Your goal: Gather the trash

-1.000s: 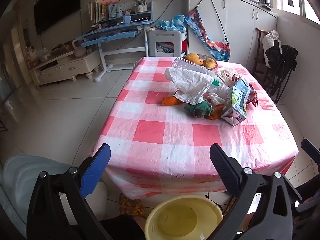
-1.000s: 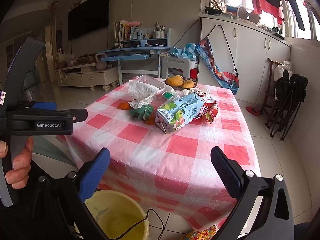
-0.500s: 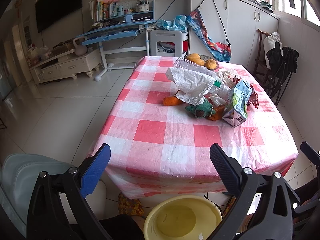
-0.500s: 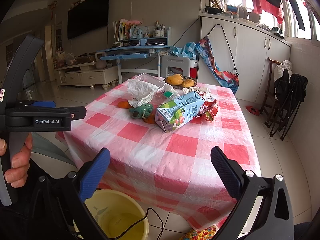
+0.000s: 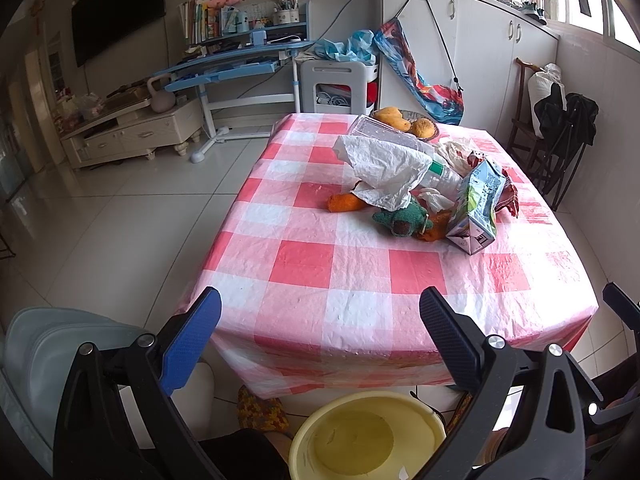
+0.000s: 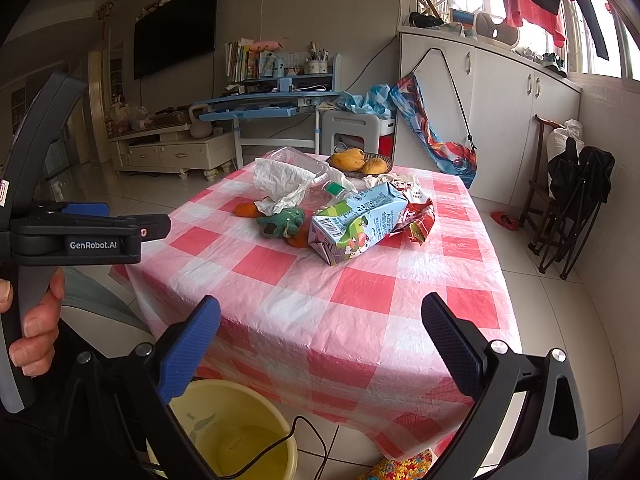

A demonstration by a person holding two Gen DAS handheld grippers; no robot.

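A pile of trash lies on the red-and-white checked table [image 5: 332, 264] [image 6: 360, 292]: a milk carton [image 5: 478, 208] [image 6: 356, 222] on its side, a crumpled white bag [image 5: 384, 170] [image 6: 282, 182], a clear plastic bottle [image 5: 438, 172] [image 6: 328, 186], a red snack wrapper [image 5: 508, 196] [image 6: 418, 220], a green soft toy [image 5: 402, 220] [image 6: 280, 222] and orange peel [image 5: 344, 202] [image 6: 246, 210]. A yellow bucket [image 5: 368, 436] [image 6: 236, 436] stands on the floor below the near table edge. My left gripper [image 5: 320, 320] and right gripper [image 6: 320, 320] are both open and empty, short of the table's near edge.
A dish of mangoes [image 5: 404, 122] [image 6: 358, 162] sits at the table's far end. A pale chair [image 5: 52, 356] is at the lower left. A folded black chair [image 6: 572, 200] leans by the right wall. The person's hand [image 6: 32, 320] holds the left gripper's handle.
Both grippers have edged slightly closer to the table; the trash pile looks a little nearer. Jaws stay open and nothing on the table has moved.
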